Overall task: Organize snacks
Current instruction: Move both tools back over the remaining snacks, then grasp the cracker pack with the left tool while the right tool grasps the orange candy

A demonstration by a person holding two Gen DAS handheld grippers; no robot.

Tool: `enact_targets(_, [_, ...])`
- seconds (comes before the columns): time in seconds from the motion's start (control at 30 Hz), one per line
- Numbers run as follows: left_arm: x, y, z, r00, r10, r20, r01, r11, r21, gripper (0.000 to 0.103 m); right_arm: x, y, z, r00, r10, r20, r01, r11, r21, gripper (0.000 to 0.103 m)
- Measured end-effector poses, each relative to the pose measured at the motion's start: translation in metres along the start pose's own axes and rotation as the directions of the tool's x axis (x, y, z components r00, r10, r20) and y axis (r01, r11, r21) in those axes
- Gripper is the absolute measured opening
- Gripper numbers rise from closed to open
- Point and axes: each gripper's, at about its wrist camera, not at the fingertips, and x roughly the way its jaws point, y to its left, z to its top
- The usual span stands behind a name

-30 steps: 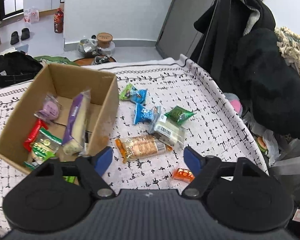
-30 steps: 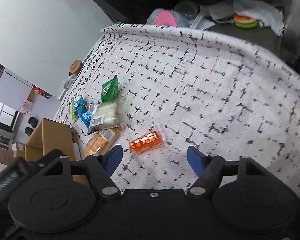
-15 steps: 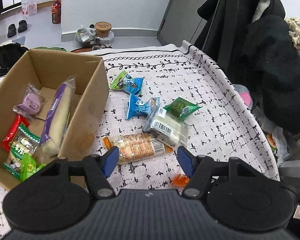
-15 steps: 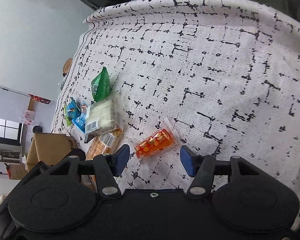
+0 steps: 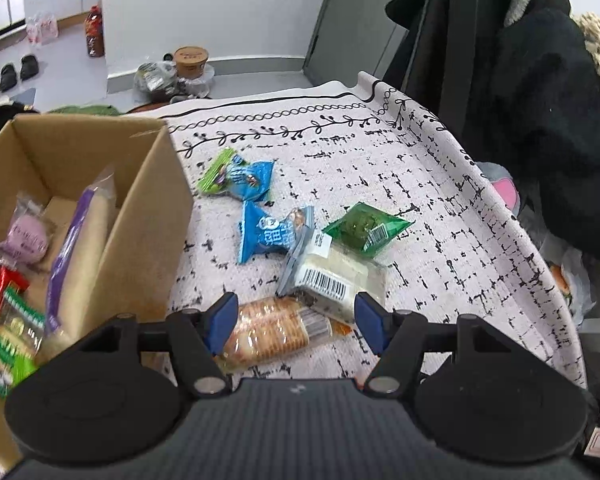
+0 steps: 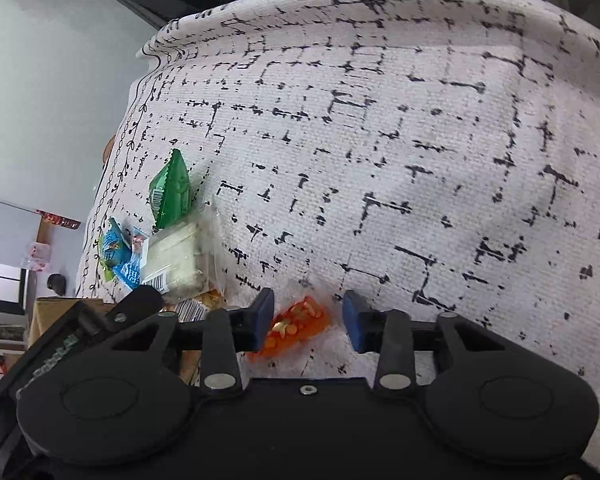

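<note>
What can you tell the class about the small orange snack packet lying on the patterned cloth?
The small orange snack packet is a clear, crinkly plastic wrapper showing orange and yellow pieces inside. It lies flat and slanted on the white black-patterned cloth, apart from the other snacks. It sits between the blue pads of the right tongs, which are closing; the left pad looks against it.

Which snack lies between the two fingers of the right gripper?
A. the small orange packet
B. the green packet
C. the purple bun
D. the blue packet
A: in the right wrist view the small orange packet lies on the tablecloth between the blue pads of the right gripper, whose jaws are closing; the green packet lies farther off to the side.
</note>
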Motion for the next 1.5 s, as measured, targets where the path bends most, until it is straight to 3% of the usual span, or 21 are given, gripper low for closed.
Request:
enact_targets(0.1, [0.009,-0.002,0.0,1.0,-0.001,-0.005,0.001,1.0,0.026,0.064,-0.004,0.0,0.001,1.0,-0.001,0.014,0.001,1.0,-0.01,0.008])
enact_targets(0.3, [0.021,0.004,-0.006,1.0,0.003,-0.02,-0.002,1.0,0.031,0.064,-0.014,-0.004,0.005,0.997,-0.025,0.074,0.024,1.0,0.006,0.005])
enact_targets(0.43, [0.019,0.005,-0.011,0.999,-0.006,-0.033,0.006,1.0,0.02,0.064,-0.021,-0.009,0.001,0.999,-0.002,0.055,0.0,0.999,0.04,0.013])
enact_targets(0.5, [0.017,0.007,-0.012,0.999,-0.01,-0.042,0.011,1.0,0.008,0.064,-0.024,-0.014,-0.002,0.999,0.012,0.035,-0.014,0.998,0.063,0.028])
enact_targets(0.53, [0.016,0.007,-0.013,0.999,-0.011,-0.045,0.011,1.0,0.003,0.064,-0.029,-0.018,-0.004,0.999,0.026,0.025,-0.028,0.997,0.073,0.03])
enact_targets(0.73, [0.013,0.007,-0.021,0.998,-0.002,-0.067,0.002,1.0,0.0,0.064,-0.03,-0.022,-0.011,0.994,0.103,-0.041,-0.097,0.988,0.119,0.032])
enact_targets(0.9, [0.014,0.015,-0.031,0.991,-0.018,-0.133,0.009,0.998,-0.067,0.062,-0.021,-0.024,-0.017,0.984,0.153,-0.091,-0.136,0.976,0.172,0.032])
enact_targets(1.4, [0.013,0.008,-0.047,0.986,-0.012,-0.164,0.011,1.0,-0.009,0.06,0.004,-0.009,-0.013,0.991,0.127,-0.05,-0.119,0.982,0.145,0.036])
enact_targets(1.5, [0.016,0.005,-0.047,0.985,-0.002,-0.171,0.006,1.0,0.019,0.06,0.005,-0.007,-0.013,0.992,0.12,-0.038,-0.115,0.986,0.121,0.033])
